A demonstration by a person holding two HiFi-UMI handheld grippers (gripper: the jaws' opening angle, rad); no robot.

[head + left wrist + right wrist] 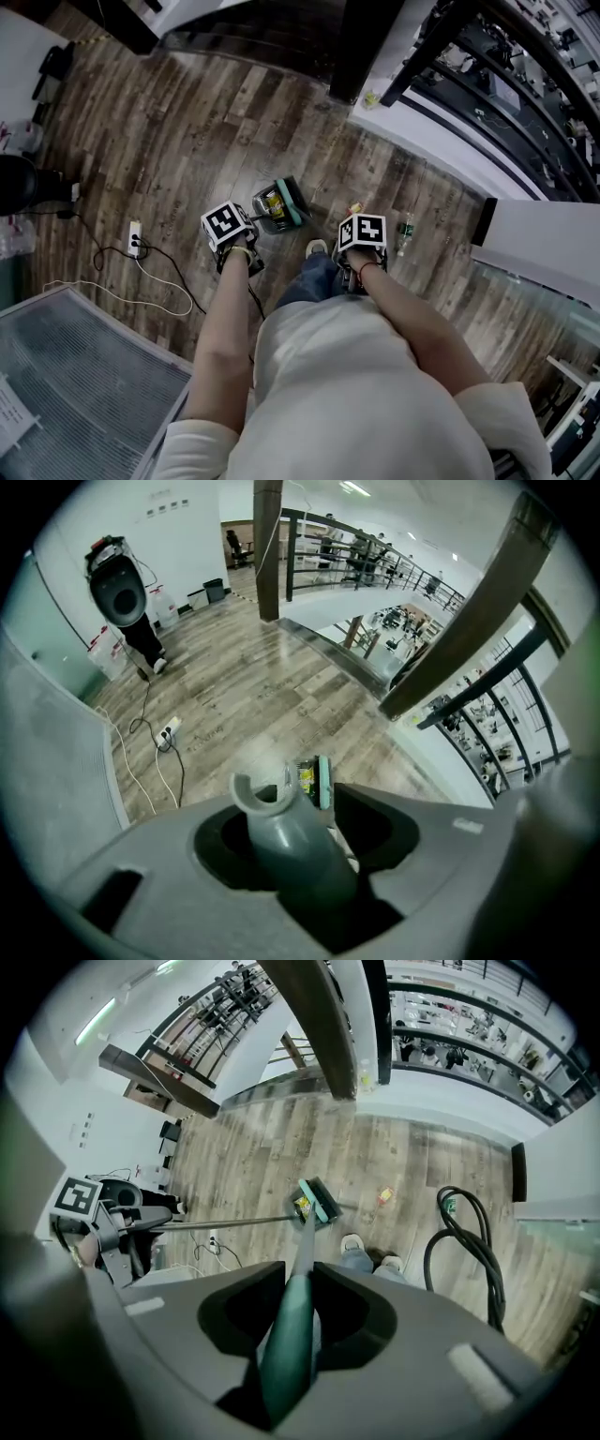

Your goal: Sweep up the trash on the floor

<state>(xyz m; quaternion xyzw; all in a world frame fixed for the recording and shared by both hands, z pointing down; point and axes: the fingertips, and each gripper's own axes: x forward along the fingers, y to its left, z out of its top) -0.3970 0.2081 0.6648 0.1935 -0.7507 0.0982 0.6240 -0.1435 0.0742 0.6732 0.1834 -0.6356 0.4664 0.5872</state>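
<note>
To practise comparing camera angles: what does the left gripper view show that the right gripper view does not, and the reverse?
Left only: the hooked end of a grey handle, standing between the open jaws of the left gripper. Right only: the right gripper clamped on a green broom handle, the person's shoes, a looped black hose, a loose scrap. Both: the teal broom head beside yellow trash on the wooden floor.

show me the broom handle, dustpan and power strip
broom handle (291,1335): right gripper view, green grip section
dustpan (267,206): head view, dark pan body
power strip (135,238): head view, middle of its white casing
</note>
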